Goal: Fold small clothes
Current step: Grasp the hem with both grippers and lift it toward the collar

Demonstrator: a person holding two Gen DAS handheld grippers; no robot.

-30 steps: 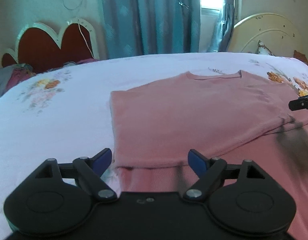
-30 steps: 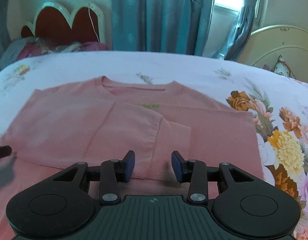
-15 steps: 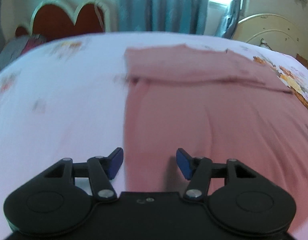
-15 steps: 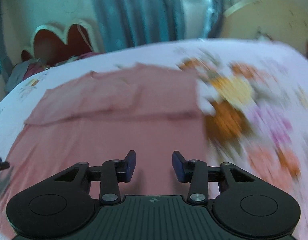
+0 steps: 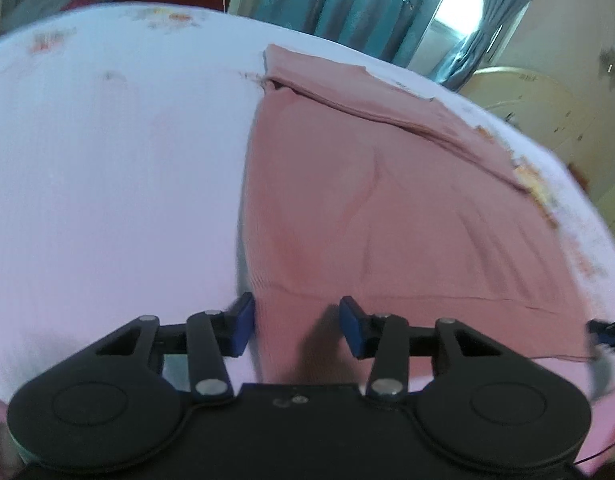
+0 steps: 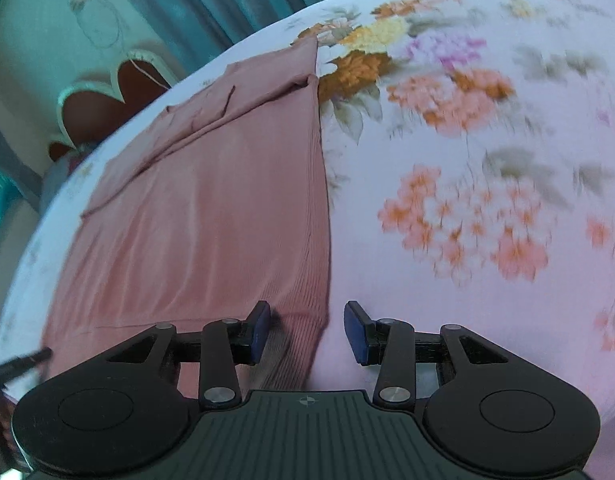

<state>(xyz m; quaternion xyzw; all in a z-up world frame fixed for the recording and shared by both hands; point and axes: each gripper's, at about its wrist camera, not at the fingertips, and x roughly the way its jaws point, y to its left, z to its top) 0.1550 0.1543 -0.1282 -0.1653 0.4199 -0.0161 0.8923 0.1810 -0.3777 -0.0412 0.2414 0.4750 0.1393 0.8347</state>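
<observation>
We have the pink sweater (image 5: 387, 208) lying flat on the bed (image 5: 119, 168), its sleeves already folded in across the chest at the far end, and both lower corners sitting right at our grippers.

The biggest risk, as we judge it, is an uneven lift. If one corner is caught and the other is missed, the hem will swing up crooked and drag the folded sleeves out of place. The left gripper (image 5: 293, 326) has its jaws closing astride the sweater's left edge, with the ribbed hem between them but not yet pinched; the left pad sits out over the sheet, so it may gather bed sheet along with the knit. The right gripper (image 6: 307, 330) is parted astride the right hem corner (image 6: 295, 332), pads clear of the cloth, and only a narrow strip of ribbing lies between them. That strip may slip out.

A smaller worry is that we grab only the top layer of the hem.

Compared with a second ago, we have come back from the sleeve area near the collar to the hem. Both grippers are narrower than they were, and each view has tilted.
</observation>
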